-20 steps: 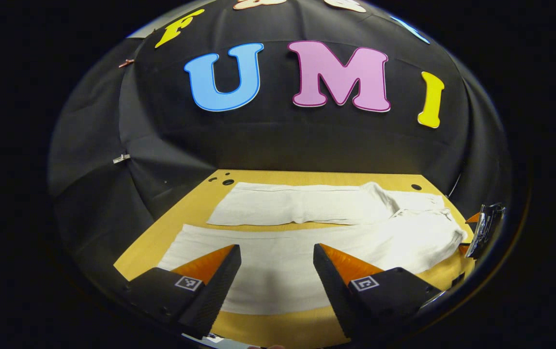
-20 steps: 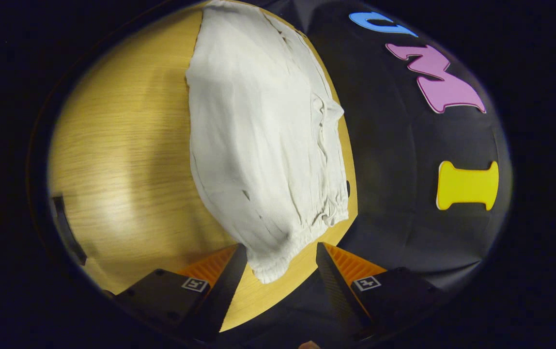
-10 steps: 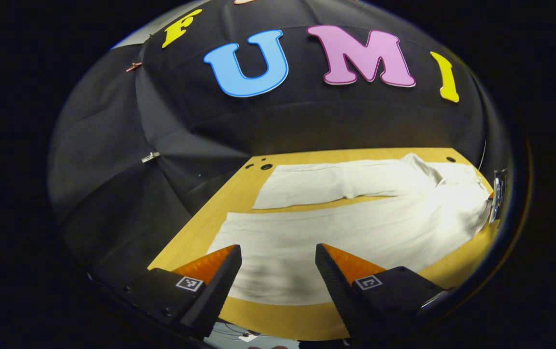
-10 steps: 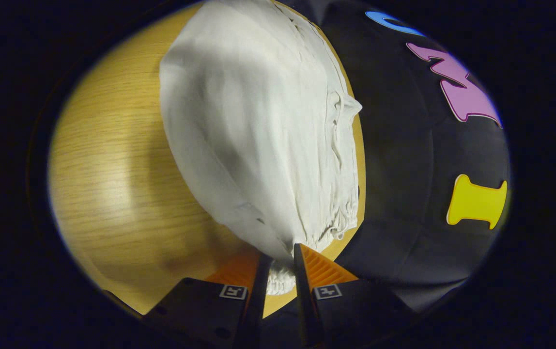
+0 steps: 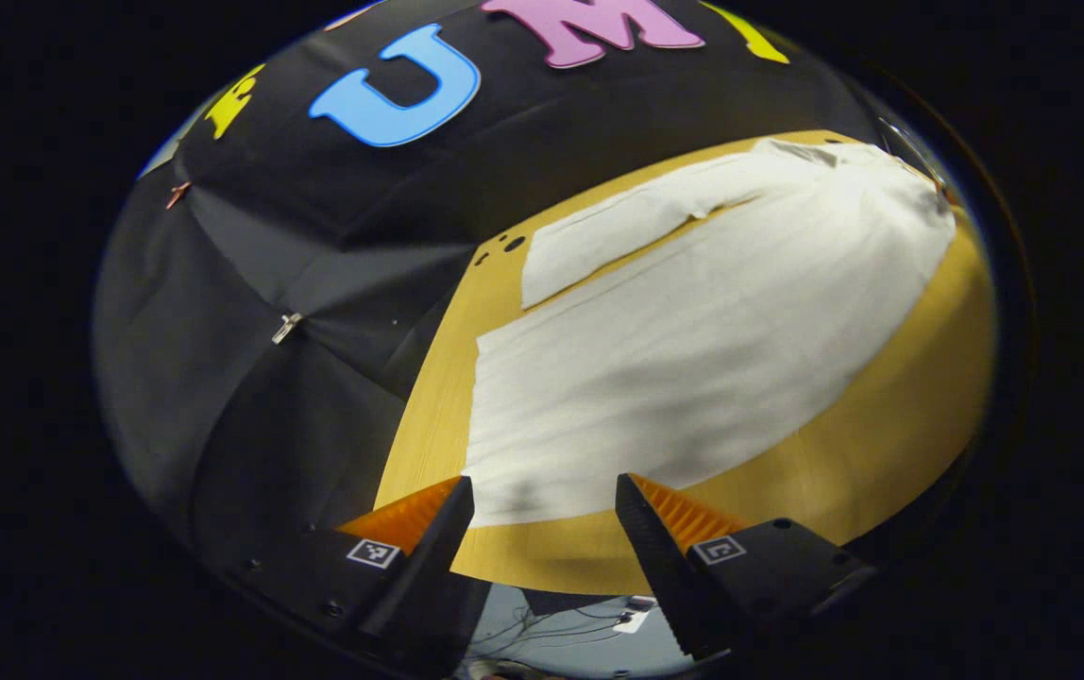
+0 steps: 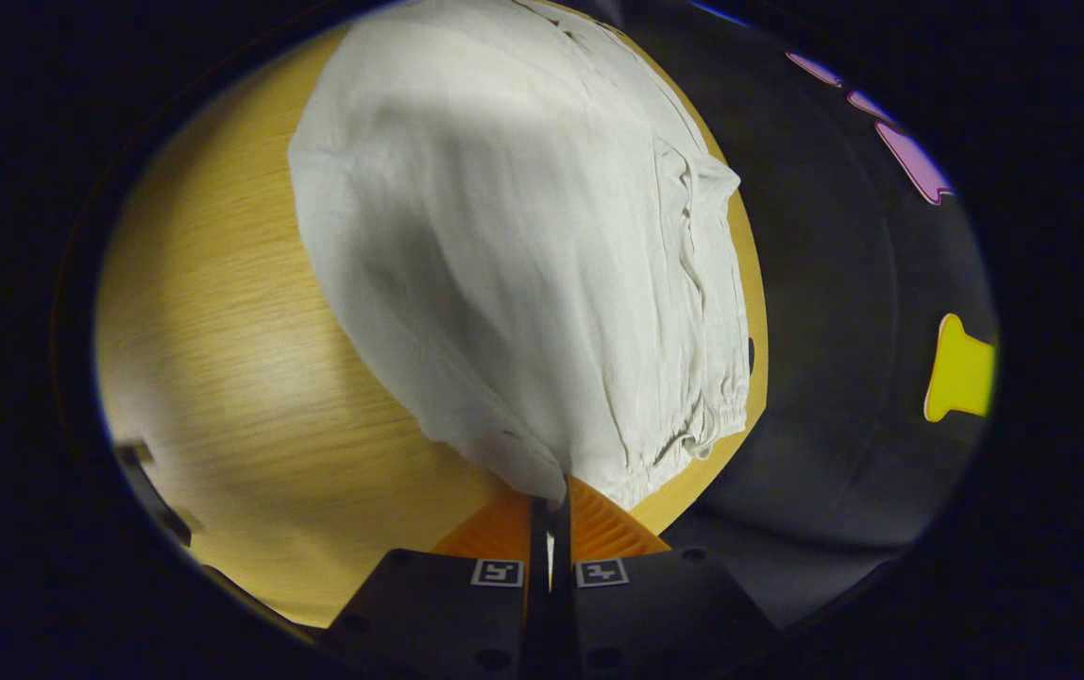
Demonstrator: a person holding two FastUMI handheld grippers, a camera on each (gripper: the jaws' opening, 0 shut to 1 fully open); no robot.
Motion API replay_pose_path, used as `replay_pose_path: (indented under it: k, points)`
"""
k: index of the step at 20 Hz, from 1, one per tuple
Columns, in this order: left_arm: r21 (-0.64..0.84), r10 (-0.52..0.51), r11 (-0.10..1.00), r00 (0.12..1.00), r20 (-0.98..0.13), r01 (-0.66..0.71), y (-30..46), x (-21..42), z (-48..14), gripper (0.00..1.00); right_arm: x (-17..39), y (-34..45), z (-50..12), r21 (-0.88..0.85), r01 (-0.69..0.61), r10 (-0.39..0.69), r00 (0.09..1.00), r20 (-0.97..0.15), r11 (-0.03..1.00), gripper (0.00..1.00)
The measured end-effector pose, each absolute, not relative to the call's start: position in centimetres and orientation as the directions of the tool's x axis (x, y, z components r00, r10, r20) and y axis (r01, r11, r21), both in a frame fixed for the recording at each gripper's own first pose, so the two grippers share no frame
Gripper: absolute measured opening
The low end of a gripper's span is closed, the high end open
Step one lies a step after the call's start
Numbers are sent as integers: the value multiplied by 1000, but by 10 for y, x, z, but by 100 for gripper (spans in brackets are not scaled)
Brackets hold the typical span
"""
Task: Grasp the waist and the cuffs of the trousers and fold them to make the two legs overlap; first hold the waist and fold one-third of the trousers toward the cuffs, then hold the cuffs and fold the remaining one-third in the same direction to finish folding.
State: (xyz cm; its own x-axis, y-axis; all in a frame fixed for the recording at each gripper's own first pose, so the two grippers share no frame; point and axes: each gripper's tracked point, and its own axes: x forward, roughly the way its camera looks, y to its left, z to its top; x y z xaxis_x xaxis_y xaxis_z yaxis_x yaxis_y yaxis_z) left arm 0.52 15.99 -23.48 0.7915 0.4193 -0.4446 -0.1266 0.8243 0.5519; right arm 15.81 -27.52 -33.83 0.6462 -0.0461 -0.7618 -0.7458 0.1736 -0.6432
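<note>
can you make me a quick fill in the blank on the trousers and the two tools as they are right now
1. The right tool is ____ on the waist corner of the white trousers.
2. The left tool hovers with its fingers ____ near the cuff of the near leg.
3. The trousers lie on a ____ table.

Missing words: shut; open; wooden

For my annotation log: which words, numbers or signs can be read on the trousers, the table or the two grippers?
On the trousers: none.
On the table: none.
On the left gripper: two square coded markers, patterns only, no words.
On the right gripper: the same, no words.
</note>
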Motion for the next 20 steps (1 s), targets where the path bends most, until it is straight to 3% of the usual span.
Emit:
replay_pose_path:
  k: [4,10,12,15,18,20]
  points:
    - [703,409,708,773,-485,66,200,-1,-257,96,158,-275,-339,-646,-745,-49,648,-760,166,5]
    - [749,328,561,736,-592,352,223,13,-273,94,158,-275,-338,-666,-736,-52,665,-745,126,5]
    - [733,269,443,704,-658,516,219,23,-274,94,159,-275,-338,-664,-737,-51,664,-746,130,5]
    - [681,221,312,646,-731,663,209,28,-274,86,158,-275,-338,-664,-736,-50,664,-746,130,5]
    - [656,221,307,619,-754,690,205,36,-272,84,159,-275,-338,-671,-732,-47,671,-740,120,5]
    - [623,232,340,579,-782,705,212,54,-275,64,159,-276,-338,-677,-728,-43,677,-734,108,5]
